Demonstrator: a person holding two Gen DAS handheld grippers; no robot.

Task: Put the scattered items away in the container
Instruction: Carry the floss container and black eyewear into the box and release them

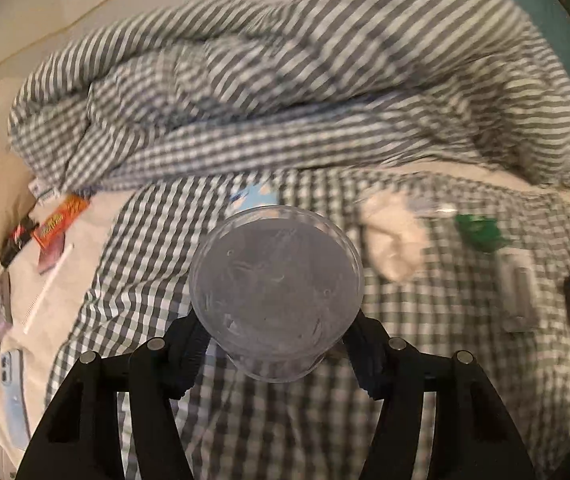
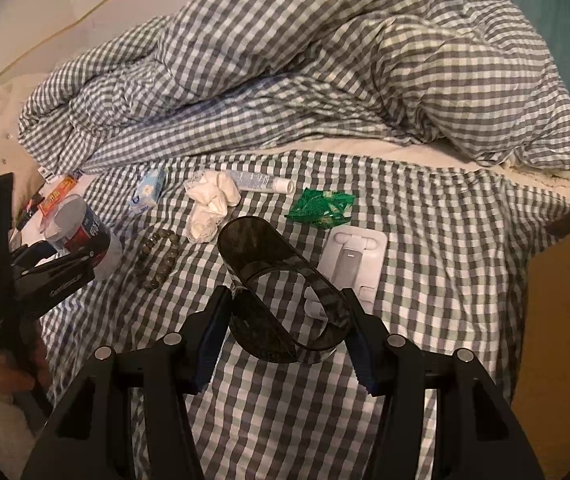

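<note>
Left wrist view: left hand-held gripper (image 1: 276, 354) clamped on clear cup (image 1: 276, 292), lifted above bed (image 1: 245, 420).

Right wrist view: right hand-held gripper (image 2: 291, 340) gripping dark container (image 2: 281, 300). Next, probably: carry cup over, release inside.

Motion blur smears the left wrist view, leaving the green packet (image 1: 479, 232) and crumpled duvet (image 1: 285, 92) indistinct.
</note>
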